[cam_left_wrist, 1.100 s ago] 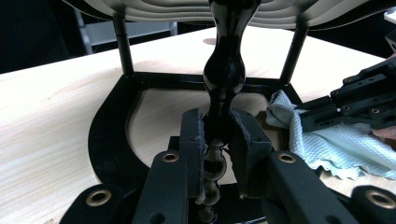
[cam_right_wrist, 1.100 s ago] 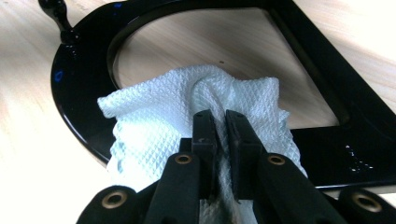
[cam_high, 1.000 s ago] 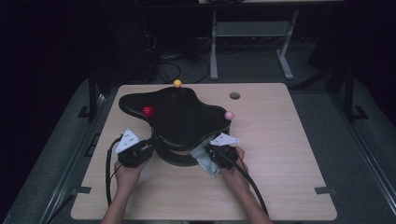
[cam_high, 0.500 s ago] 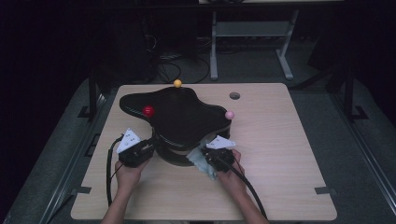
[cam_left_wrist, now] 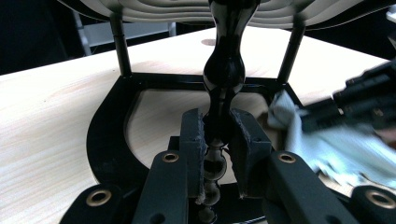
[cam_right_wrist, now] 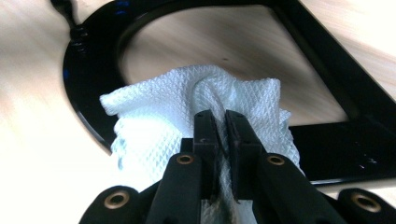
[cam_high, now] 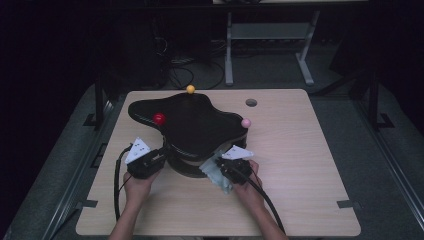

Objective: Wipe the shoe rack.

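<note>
1. Nearest to me, my right hand-held gripper was clamped almost fully shut on a crumpled white waffle-textured paper cloth, which lay against the flat black base frame of the stand. I judged the cloth soft, light and easily torn, so a pinch on a bunched fold suited it best.
2. My left hand-held gripper was closed on the glossy black turned centre post of the stand, low on its narrow beaded part. I judged the post stiff and slippery; a waist between two bulges seemed the surest hold.
3. Above, the black wavy-edged top stood mid-worktop, carrying a red ball.
4. Farther off, an orange ball and a pink ball sat at its rim.
</note>
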`<state>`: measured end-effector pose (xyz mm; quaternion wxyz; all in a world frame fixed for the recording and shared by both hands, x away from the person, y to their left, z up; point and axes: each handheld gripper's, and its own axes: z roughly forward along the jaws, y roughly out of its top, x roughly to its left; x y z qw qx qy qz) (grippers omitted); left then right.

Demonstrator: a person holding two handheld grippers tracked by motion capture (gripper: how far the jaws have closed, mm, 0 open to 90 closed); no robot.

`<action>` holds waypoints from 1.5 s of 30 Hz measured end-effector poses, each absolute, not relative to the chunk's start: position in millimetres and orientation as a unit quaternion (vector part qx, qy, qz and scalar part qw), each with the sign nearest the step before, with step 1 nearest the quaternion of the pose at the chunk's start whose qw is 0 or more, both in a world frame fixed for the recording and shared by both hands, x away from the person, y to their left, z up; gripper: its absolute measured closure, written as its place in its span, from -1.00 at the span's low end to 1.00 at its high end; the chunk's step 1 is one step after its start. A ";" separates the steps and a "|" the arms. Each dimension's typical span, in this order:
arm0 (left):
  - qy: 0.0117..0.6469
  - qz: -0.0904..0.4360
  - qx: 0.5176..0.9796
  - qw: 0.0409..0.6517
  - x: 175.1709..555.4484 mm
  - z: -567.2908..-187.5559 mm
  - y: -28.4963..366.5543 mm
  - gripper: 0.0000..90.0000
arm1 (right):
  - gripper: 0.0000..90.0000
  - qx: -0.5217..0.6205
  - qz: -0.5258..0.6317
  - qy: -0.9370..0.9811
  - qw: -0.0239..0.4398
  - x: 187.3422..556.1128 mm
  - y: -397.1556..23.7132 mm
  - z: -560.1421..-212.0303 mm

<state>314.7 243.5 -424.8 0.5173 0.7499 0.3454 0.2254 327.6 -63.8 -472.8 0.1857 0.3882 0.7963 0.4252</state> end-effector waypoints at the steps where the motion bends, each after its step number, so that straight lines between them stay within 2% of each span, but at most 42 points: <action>1: 0.346 0.225 0.749 0.518 314.6 -425.0 243.5 0.68 | 0.85 0.398 0.418 0.791 0.200 330.9 -69.1 -473.0; 4: 0.346 0.224 0.748 0.520 314.8 -425.3 243.7 0.68 | 0.85 0.423 0.422 0.778 0.193 332.8 -76.6 -473.3; 8: 0.346 0.224 0.748 0.520 314.7 -425.2 243.7 0.68 | 0.85 0.388 0.428 0.794 0.187 320.3 -61.6 -473.4; 12: 0.347 0.223 0.747 0.521 314.9 -425.5 243.6 0.68 | 0.85 0.418 0.421 0.780 0.199 329.7 -74.4 -473.6; 14: 0.347 0.225 0.747 0.521 315.6 -425.8 243.5 0.68 | 0.85 0.427 0.426 0.775 0.190 330.2 -74.6 -473.7; 18: 0.349 0.223 0.746 0.521 316.5 -425.6 243.9 0.68 | 0.85 0.383 0.434 0.796 0.176 316.8 -54.4 -473.3; 20: 0.349 0.223 0.747 0.520 315.9 -425.4 243.3 0.68 | 0.85 0.386 0.436 0.795 0.174 320.2 -59.3 -473.6; 22: 0.348 0.223 0.747 0.521 315.6 -425.4 242.2 0.68 | 0.85 0.410 0.418 0.785 0.201 327.0 -70.7 -472.9; 24: 0.347 0.223 0.748 0.521 315.8 -425.5 241.4 0.68 | 0.85 0.440 0.421 0.770 0.189 331.5 -79.3 -472.6; 27: 0.347 0.222 0.747 0.522 316.9 -425.7 242.1 0.68 | 0.85 0.405 0.433 0.785 0.180 322.8 -68.6 -474.1; 45: 0.355 0.220 0.743 0.523 324.8 -425.9 238.3 0.68 | 0.85 0.403 0.478 0.736 0.258 293.6 -90.9 -461.2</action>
